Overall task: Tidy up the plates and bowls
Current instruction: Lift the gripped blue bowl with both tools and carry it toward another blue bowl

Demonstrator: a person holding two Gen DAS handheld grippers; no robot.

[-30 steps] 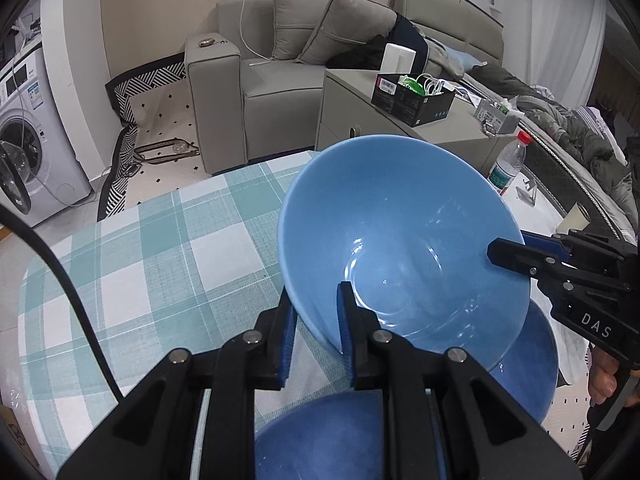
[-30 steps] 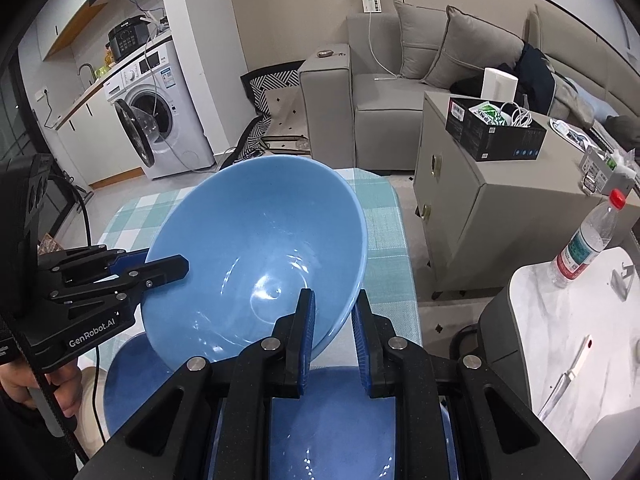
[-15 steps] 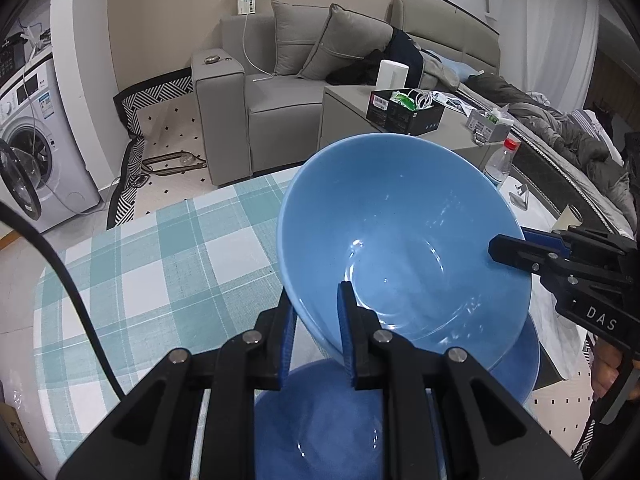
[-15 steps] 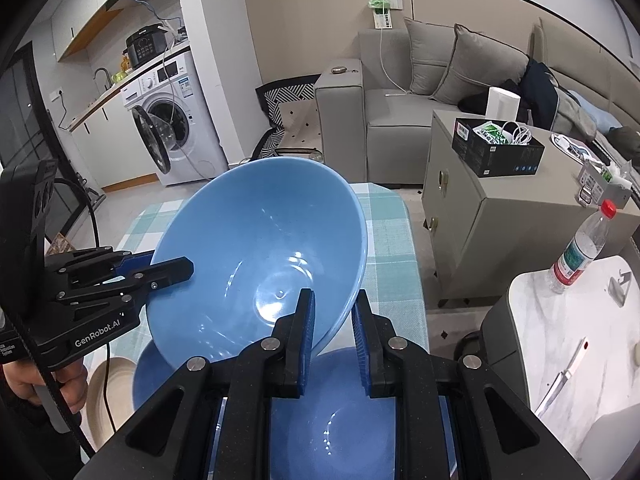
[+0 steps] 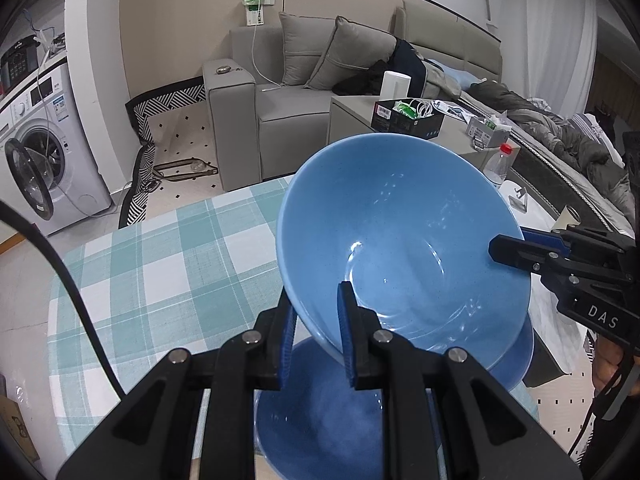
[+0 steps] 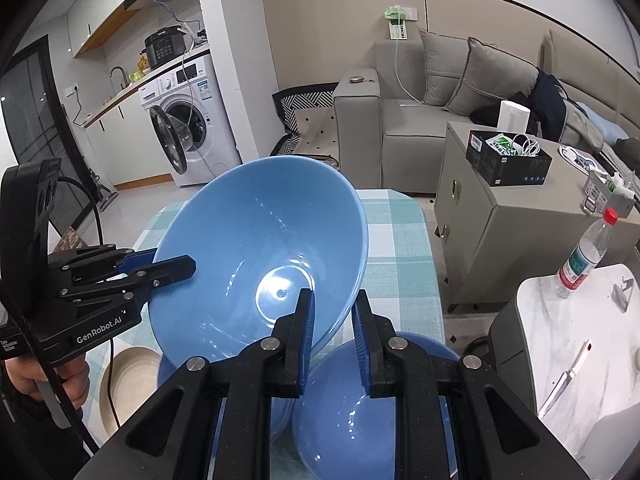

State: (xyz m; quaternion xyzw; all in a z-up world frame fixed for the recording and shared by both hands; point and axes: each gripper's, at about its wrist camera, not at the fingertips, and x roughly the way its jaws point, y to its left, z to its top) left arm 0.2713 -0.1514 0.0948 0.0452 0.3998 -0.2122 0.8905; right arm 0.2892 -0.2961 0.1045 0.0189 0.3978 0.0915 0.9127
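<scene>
The large blue bowl hangs tilted above the checked bench, over two more blue bowls. The left gripper and right gripper have their fingers clamped on opposite sides of its rim.

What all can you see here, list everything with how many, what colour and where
large bowl: one, blue, held tilted above the table by both grippers
lower bowls: two, blue, on the table beneath it
plate: one, beige, table's left edge
tablecloth: one, teal-white check, on the table
water bottle: one, clear, red cap, white side table
knife: one, same table
washing machine: one, white, door open
sofa: one, grey, far wall
left gripper: black, clamps bowl rim
right gripper: black, clamps opposite rim
</scene>
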